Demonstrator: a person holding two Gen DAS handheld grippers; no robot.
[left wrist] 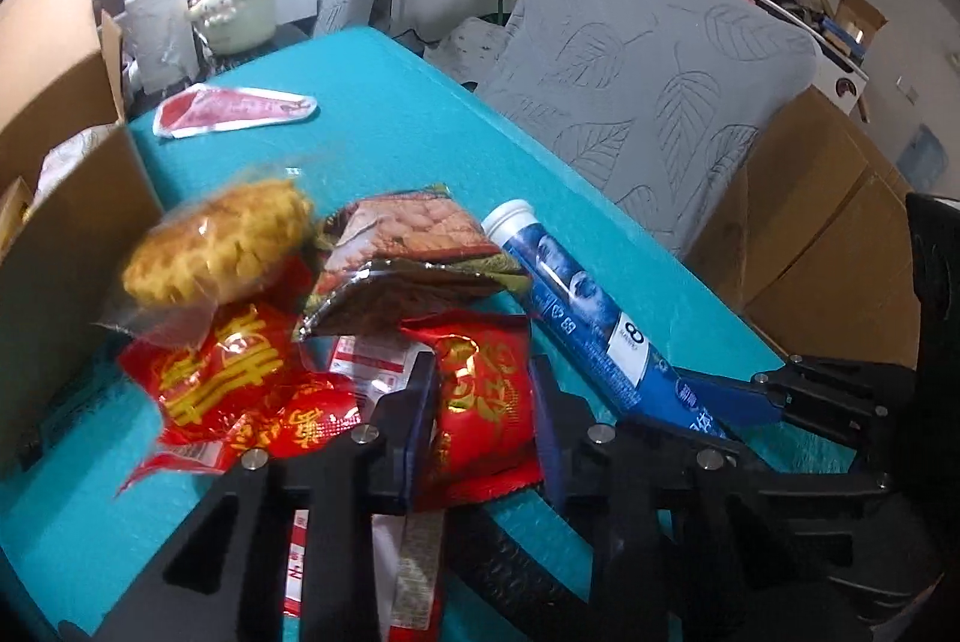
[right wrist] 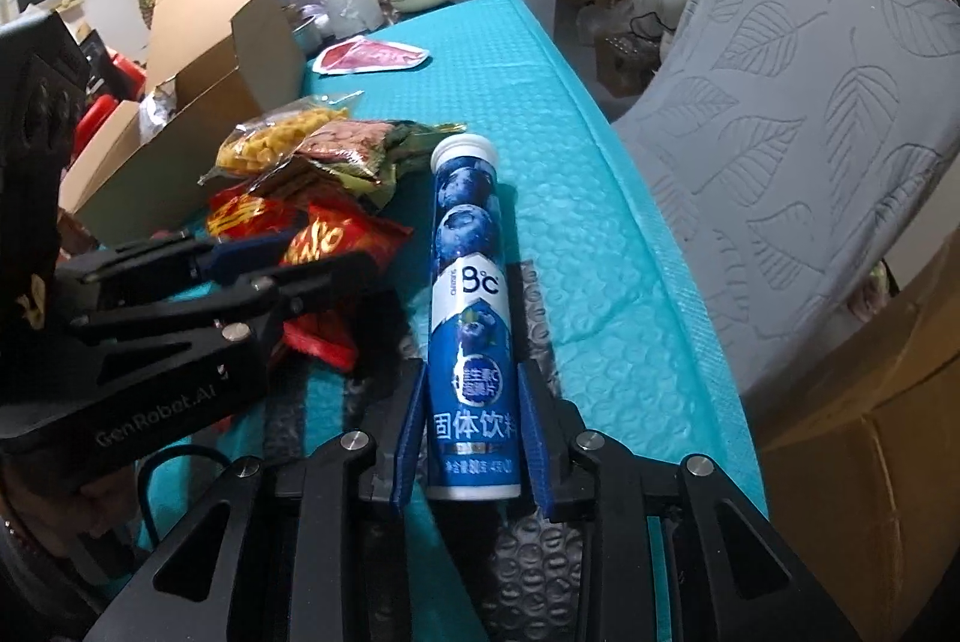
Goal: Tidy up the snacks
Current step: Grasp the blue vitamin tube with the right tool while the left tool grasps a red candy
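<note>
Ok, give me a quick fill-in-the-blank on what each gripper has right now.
1. The right gripper is closed around the blue ____, which lies on the teal table cover.
2. The left gripper grips a ____ snack packet.
3. The tube's cap is ____ in colour.

Missing words: tube; red; white

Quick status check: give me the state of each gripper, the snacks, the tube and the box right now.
left gripper: fingers closed on the red packet
right gripper: fingers closed around the blue tube
blue tube: capped, lying on the teal table
yellow snack bag: sealed, atop the pile
brown snack packet: sealed, on the pile
cardboard box: open, flaps up
</note>
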